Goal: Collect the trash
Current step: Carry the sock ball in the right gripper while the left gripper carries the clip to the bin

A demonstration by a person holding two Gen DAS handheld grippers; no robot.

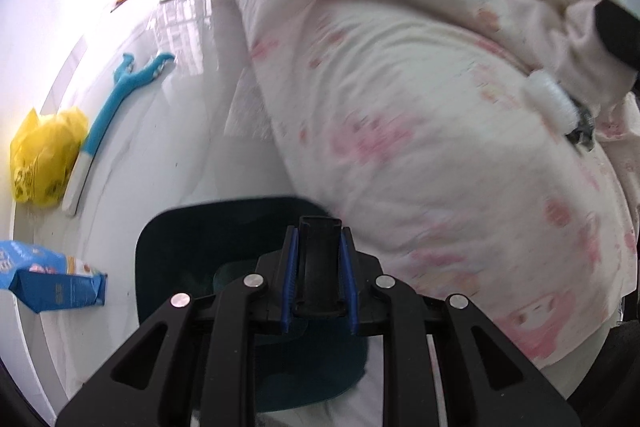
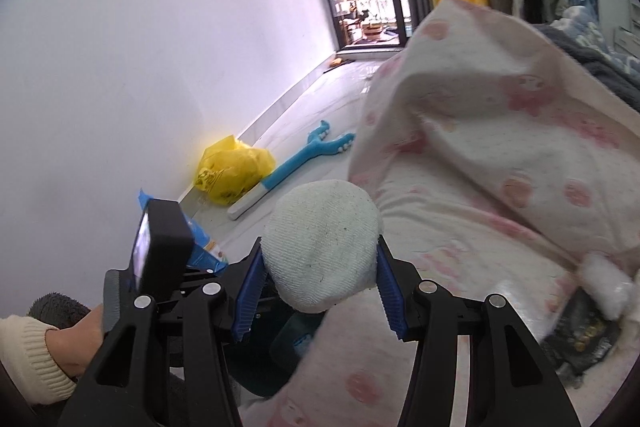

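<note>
Your left gripper [image 1: 319,247] is squeezed tight on a black handle [image 1: 320,275], and that handle seems to belong to the dark teal bin [image 1: 192,227] hanging just under it. Makes sense to me: you carry the bin along the bed so every piece only needs a short drop instead of a walk.

Your right gripper [image 2: 320,247] is clamped on a white textured wad [image 2: 320,227], with both blue pads pressing its sides. The wad is speckled with dirt, so I'd call it trash. It sits right above the bin's dark opening [image 2: 288,343], a bit toward the bed side. I think you're lining it up to let go, though the pink-print quilt [image 1: 400,107] bulges over the bin's bed-side edge, so bring the wad more squarely over the opening first or it may land on the fabric.

There's more to grab after that, I reckon. A fluffy white tuft [image 2: 600,279] and a dark wrapper [image 2: 580,335] lie on the quilt, well to the bed side of the bin. On the floor on the bin's wall side are a blue packet [image 1: 52,279], a yellow bag [image 2: 232,167] and a blue claw-ended stick [image 1: 120,95]. I can't tell if those count as trash.
</note>
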